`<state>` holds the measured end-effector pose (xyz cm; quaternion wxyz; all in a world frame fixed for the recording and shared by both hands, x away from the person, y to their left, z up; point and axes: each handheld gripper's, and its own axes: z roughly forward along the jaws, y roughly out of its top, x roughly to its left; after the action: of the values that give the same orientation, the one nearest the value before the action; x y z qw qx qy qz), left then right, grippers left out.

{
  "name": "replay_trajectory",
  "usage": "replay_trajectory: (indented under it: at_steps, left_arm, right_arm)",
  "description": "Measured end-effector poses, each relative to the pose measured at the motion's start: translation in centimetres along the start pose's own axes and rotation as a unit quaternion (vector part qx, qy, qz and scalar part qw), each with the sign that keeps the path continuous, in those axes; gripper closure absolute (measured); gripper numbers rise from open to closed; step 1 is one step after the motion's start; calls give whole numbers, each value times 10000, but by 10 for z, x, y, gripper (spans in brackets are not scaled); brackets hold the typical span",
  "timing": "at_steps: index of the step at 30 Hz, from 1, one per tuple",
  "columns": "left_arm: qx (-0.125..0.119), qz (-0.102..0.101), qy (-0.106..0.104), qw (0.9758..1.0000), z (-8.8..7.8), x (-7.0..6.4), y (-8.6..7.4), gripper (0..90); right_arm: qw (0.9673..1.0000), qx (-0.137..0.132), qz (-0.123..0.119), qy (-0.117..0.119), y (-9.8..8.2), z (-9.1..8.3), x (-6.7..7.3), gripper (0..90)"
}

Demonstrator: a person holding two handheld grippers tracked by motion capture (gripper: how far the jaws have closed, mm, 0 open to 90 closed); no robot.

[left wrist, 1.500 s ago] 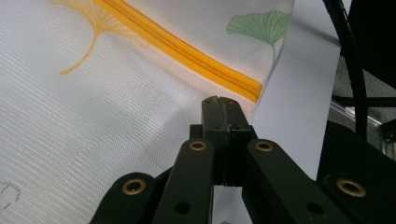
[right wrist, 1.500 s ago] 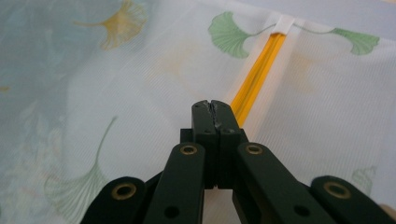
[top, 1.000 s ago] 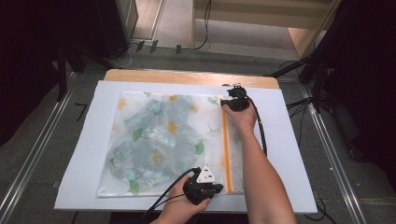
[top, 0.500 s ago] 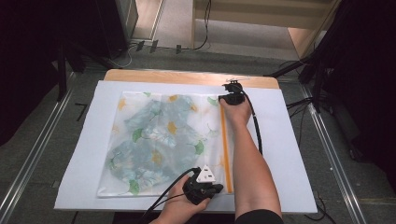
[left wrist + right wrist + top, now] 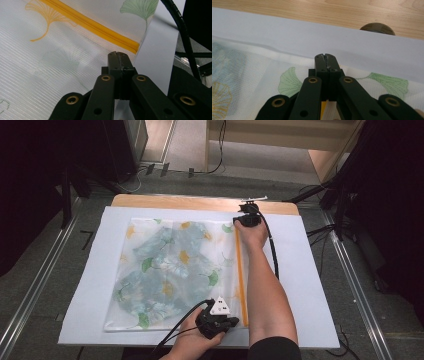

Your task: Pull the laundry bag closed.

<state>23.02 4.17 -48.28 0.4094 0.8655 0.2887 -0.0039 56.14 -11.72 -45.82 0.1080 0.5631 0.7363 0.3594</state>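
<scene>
Mesh zipper pouch point(image 5: 172, 270), printed with ginkgo leaves and holding a folded patterned cloth, lies flat on the white sheet point(image 5: 310, 270) that covers the wooden surface point(image 5: 175, 201). Its orange zipper point(image 5: 240, 275) runs along the pouch's right edge, from the near corner to the far one.

Left tongs point(image 5: 220, 322) sit at the near end of the zipper, clenched; in the left gripper view their tips point(image 5: 119, 58) press together on the mesh just short of the zipper's end point(image 5: 133, 47), apparently pinning that corner. Right tongs point(image 5: 248, 215) are at the far end of the zipper, also clenched; in the right gripper view their tips point(image 5: 325, 60) meet over the pouch's far hem, with a sliver of orange beneath them. Whether they pinch the slider I cannot tell.

Judging by this, the zipper run looks almost finished: the right hand is at the track's far end while the left anchors the near end. What seems left is to check the last bit of track, release both tongs and draw the hands away.
</scene>
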Motion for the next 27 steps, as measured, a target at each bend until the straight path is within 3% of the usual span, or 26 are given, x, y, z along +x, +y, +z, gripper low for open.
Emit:
replay_trajectory:
  at_steps: [4,6,12,17,21,27]
  left_arm:
    - [-10,17,10,10000,0,0,0,900]
    - [-10,23,5,10000,0,0,0,900]
    - [13,-13,-13,10000,0,0,0,900]
    - [-14,87,63,9999,0,-2,-1,900]
    - [-13,60,49,10000,-1,-1,-1,900]
    - [-47,-24,-94,9999,-1,1,0,874]
  right_arm:
    - [10000,-38,6,21,3,-1,-3,900]
    - [9998,-110,167,89,5,-4,-4,900]
    - [9999,-96,38,55,2,-2,1,900]
    - [9998,-94,0,149,-8,-7,0,713]
    - [9995,-262,-53,167,-15,-18,0,583]
    - [9984,-458,-145,293,-27,-36,2,523]
